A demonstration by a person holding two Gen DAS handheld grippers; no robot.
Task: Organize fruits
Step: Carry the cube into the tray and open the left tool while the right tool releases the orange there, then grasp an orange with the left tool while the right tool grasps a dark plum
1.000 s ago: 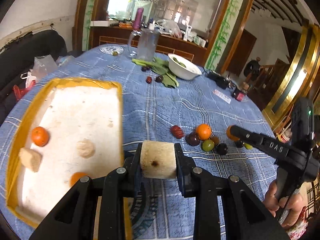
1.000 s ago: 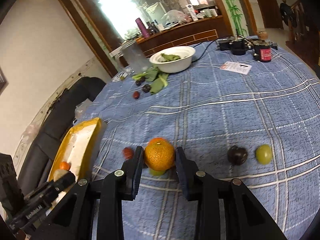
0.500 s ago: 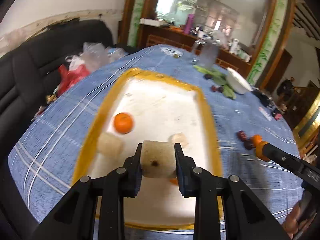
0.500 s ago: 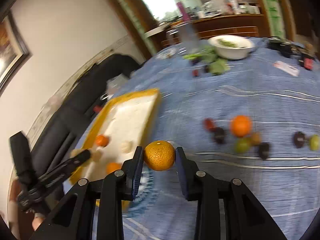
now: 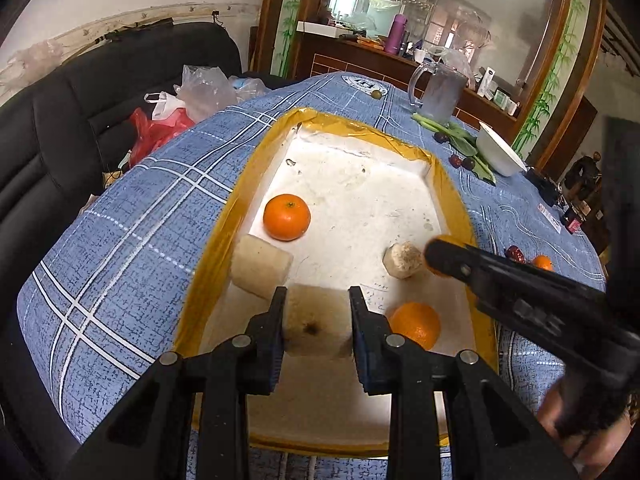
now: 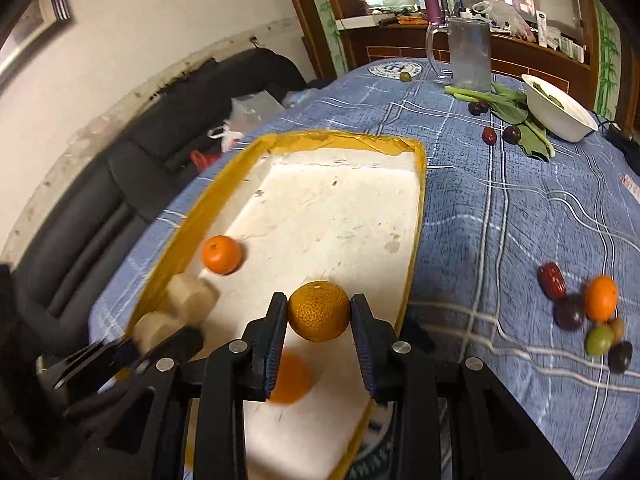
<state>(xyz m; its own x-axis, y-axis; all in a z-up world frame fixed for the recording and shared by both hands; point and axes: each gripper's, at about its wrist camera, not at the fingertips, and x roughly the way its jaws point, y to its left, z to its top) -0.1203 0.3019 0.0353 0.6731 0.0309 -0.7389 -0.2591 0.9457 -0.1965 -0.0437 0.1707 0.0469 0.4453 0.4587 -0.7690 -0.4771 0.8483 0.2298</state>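
Jaws of the left gripper (image 5: pixel 316 322) clamp a pale cylindrical chunk (image 5: pixel 318 320) at lower centre over the yellow-rimmed tray (image 5: pixel 208 248), and it hides the tray floor behind it; the right gripper (image 6: pixel 319 312) clamps a mandarin (image 6: pixel 319 311) over the tray's near right part. Only the right wrist view shows the loose fruit cluster (image 6: pixel 592 316) on the table (image 6: pixel 500 208) at right. Below the held mandarin, another orange fruit (image 6: pixel 290 378) is blurred.
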